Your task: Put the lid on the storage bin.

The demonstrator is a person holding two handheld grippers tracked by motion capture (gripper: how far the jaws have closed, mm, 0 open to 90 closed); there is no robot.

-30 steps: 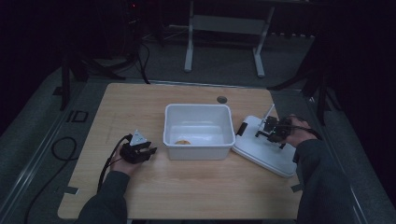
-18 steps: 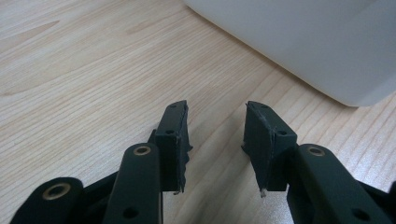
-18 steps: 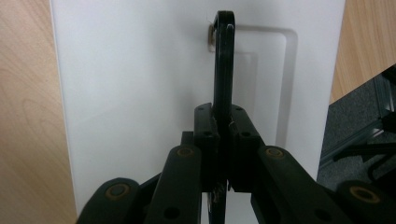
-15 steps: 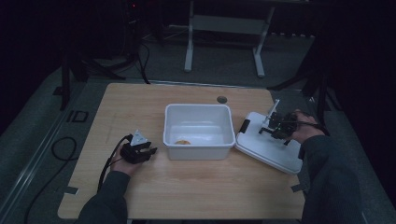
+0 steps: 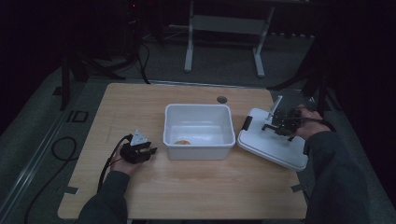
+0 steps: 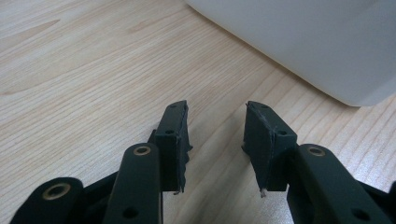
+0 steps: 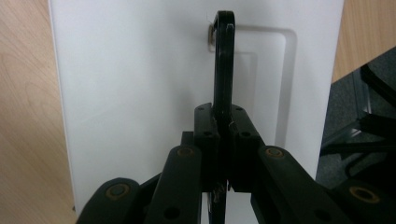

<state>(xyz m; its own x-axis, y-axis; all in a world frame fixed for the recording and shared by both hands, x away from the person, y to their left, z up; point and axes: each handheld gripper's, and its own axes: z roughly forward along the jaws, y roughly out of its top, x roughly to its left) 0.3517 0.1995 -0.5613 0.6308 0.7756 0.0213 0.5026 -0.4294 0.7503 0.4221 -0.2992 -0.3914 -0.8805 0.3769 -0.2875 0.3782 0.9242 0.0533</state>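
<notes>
The right gripper [image 7: 223, 140] has its jaws pinched tight on the black handle [image 7: 223, 60] of the white lid [image 7: 140, 93]. The handle stands up on edge between the pads and runs straight away from them, hinged to the lid at its far end. In the high view that gripper [image 5: 275, 123] sits over the lid [image 5: 271, 147], which lies flat on the table [image 5: 196, 186] with one corner hanging past the table's right edge. Just to the gripper's left, across a narrow strip of bare wood, stands the open white bin [image 5: 198, 140], with a small orange-brown piece [image 5: 182, 141] on its floor near the front wall.

The left gripper [image 6: 217, 140] rests low on the table with its jaws partway open and nothing between them; the bin's rounded corner [image 6: 327, 51] is just ahead of it and to the right. From above, this gripper [image 5: 140, 150] lies just beside the bin's left wall.

I'd say the step in hand is picking the lid up by its handle to cover the bin. The next move calls for a firm hold, since a lid hung from a hinged handle will want to swing. It must come clear of the table, travel left over the bin, and settle square on the rim. The idle left gripper could steady the bin.
</notes>
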